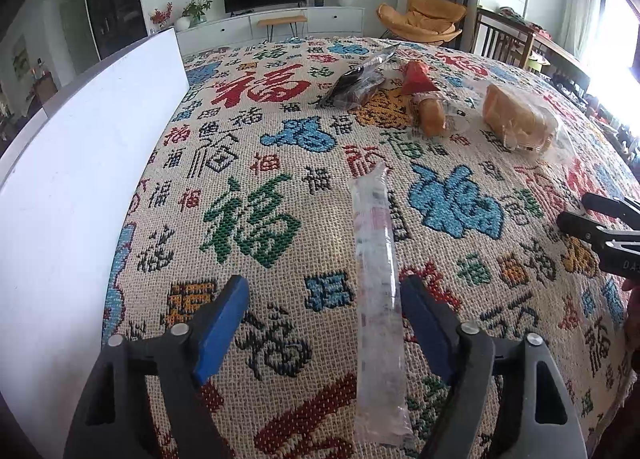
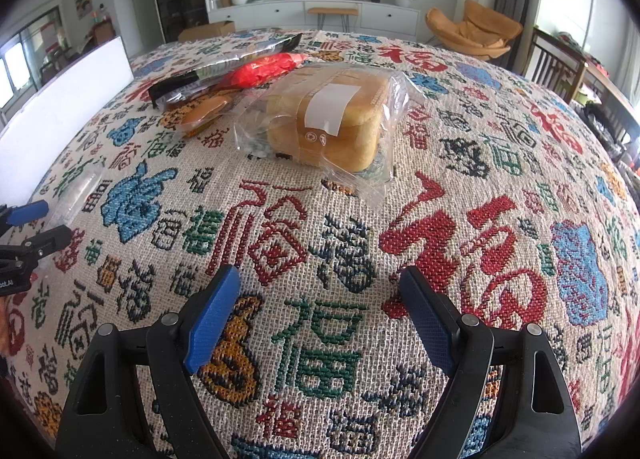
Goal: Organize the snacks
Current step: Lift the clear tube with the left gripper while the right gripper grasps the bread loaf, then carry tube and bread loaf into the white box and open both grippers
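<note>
The left gripper [image 1: 324, 299] hung with jaws wide, a long clear packet [image 1: 376, 291] lying on the table [image 1: 256, 163] between them. The right gripper [image 2: 320, 291] also gaped, empty. Beyond lay bagged bread [image 2: 332, 119], then red [image 2: 260, 69] and dark wrappers [image 2: 224, 63].

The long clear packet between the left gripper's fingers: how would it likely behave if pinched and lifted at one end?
The clear packet looks thin and flat, so it is probably light. Its glossy film may slip against the left gripper pads. Long and narrow, it would likely droop at the free end; its contents are unclear. It lies flat on the woven cloth, unlikely to roll.
</note>
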`<state>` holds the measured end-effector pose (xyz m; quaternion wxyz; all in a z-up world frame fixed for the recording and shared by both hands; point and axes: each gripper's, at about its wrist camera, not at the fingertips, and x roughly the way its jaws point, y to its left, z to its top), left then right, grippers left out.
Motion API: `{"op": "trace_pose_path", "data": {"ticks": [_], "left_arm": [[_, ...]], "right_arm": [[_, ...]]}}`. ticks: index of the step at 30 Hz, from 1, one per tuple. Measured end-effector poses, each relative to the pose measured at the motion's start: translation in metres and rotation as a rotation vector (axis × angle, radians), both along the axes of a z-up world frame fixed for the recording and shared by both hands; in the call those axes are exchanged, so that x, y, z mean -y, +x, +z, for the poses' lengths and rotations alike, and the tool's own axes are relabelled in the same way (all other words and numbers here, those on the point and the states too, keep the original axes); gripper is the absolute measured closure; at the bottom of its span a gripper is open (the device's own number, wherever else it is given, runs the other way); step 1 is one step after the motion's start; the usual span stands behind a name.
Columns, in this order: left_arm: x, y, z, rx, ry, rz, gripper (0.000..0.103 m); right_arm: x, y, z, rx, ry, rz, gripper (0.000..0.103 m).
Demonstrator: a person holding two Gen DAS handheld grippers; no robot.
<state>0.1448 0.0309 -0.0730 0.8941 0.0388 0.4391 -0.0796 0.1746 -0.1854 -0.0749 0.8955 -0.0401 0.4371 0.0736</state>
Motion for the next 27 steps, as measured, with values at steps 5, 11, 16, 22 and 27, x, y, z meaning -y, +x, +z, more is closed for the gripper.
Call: {"op": "trace_pose_path", "data": {"ticks": [5,11,16,22,27], "left_arm": [[0.013,-0.008,0.005,0.008,0.015,-0.061,0.085],[0.005,-0.021,0.003,0.043,-0.042,-0.045,0.085],[0.005,-0.022,0.003,0.049,-0.043,-0.041,0.085],[0.000,-0.022,0.002,0.047,-0.081,-0.036,0.085],[-0.007,-0.021,0.003,0.045,-0.126,-0.034,0.085]], "right_arm": [[0.002,0.000,0.000,-0.002,0.010,0.002,0.018],[0.023,-0.003,0.051,0.060,0.157,-0.124,0.019],[0.016,0.074,0.082,0.018,0.143,-0.214,0.019],[-0.008,0.145,0.016,-0.247,0.031,-0.223,0.017],[-0.007,0.124,0.020,-0.153,0.046,-0.249,0.028]]}}
